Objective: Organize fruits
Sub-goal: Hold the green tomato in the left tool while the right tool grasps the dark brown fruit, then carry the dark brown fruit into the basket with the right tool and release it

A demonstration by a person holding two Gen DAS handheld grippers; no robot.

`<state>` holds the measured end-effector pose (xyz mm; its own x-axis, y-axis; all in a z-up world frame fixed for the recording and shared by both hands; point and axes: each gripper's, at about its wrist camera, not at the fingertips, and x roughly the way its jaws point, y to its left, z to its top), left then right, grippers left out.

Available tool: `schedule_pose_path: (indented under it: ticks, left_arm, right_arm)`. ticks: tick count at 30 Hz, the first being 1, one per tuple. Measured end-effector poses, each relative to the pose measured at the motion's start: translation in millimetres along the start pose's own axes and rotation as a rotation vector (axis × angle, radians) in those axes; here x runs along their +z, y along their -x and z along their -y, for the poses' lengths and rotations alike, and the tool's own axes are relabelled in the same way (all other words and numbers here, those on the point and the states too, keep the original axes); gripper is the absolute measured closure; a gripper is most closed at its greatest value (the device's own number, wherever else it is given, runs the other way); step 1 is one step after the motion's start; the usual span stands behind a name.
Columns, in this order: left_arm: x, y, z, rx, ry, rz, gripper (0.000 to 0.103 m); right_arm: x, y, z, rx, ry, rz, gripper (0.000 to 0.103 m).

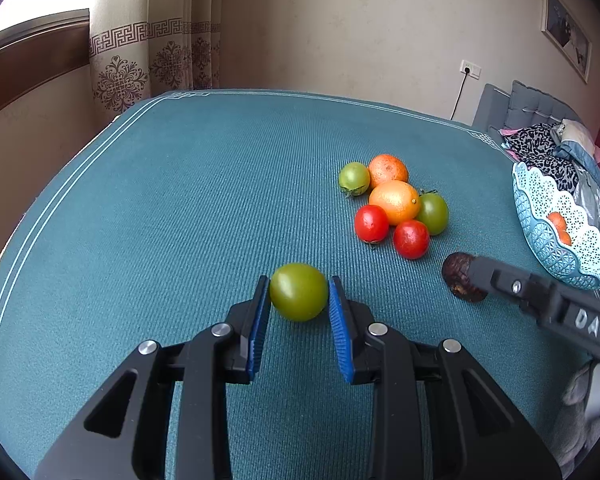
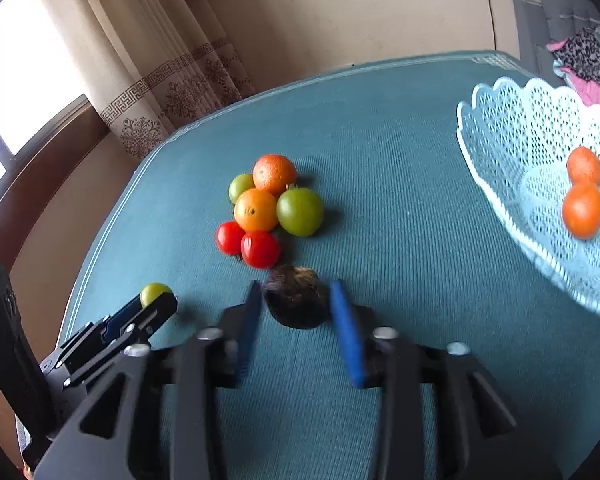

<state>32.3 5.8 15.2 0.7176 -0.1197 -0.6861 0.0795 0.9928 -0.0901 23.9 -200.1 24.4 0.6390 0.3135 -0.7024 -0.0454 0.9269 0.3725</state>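
Note:
A green tomato (image 1: 299, 292) lies on the teal tablecloth between the fingers of my left gripper (image 1: 299, 294); the pads stand close on both sides, and a thin gap shows on the right. It also shows in the right wrist view (image 2: 154, 293). A dark brown fruit (image 2: 296, 300) lies between the open fingers of my right gripper (image 2: 296, 294), with gaps on both sides; it also shows in the left wrist view (image 1: 458, 276). A cluster of two oranges, two red tomatoes and two green tomatoes (image 1: 394, 204) lies farther on, also in the right wrist view (image 2: 266, 208).
A light blue lattice basket (image 2: 500, 128) with two oranges (image 2: 583, 210) stands at the table's right; it shows in the left wrist view (image 1: 540, 220) too. Clothes lie on a grey sofa (image 1: 540, 140) beyond it. Curtains and a window are at the left.

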Motion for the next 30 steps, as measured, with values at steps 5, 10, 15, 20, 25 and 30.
schedule_pose_path:
  ticks: [5, 10, 15, 20, 25, 30]
  left_arm:
    - [0.8, 0.2, -0.8, -0.004, 0.002, -0.001, 0.073]
    - [1.2, 0.2, -1.7, -0.004, 0.003, -0.002, 0.073]
    - [0.8, 0.5, -1.6, -0.003, 0.0, -0.002, 0.073]
    - [0.3, 0.2, -1.6, -0.002, 0.002, -0.002, 0.073]
    - [0.1, 0.1, -1.0, 0.0, -0.003, -0.002, 0.073]
    - [0.0, 0.5, -0.9, 0.003, -0.005, -0.002, 0.073]
  right_arm:
    - [-7.0, -3.8, 6.3, -0.006, -0.022, -0.017, 0.042]
    - [-12.0, -8.6, 3.5, 0.013, -0.008, -0.035, 0.042]
    - [-16.2, -14.8, -11.3, -0.017, 0.063, -0.043, 0.042]
    - [-16.1, -19.4, -22.9, -0.074, 0.132, -0.035, 0.058]
    - [-17.9, -16.2, -24.0, -0.073, 0.15, -0.037, 0.063]
    - [-16.5, -1.6, -22.0, -0.087, 0.147, 0.005, 0.063]
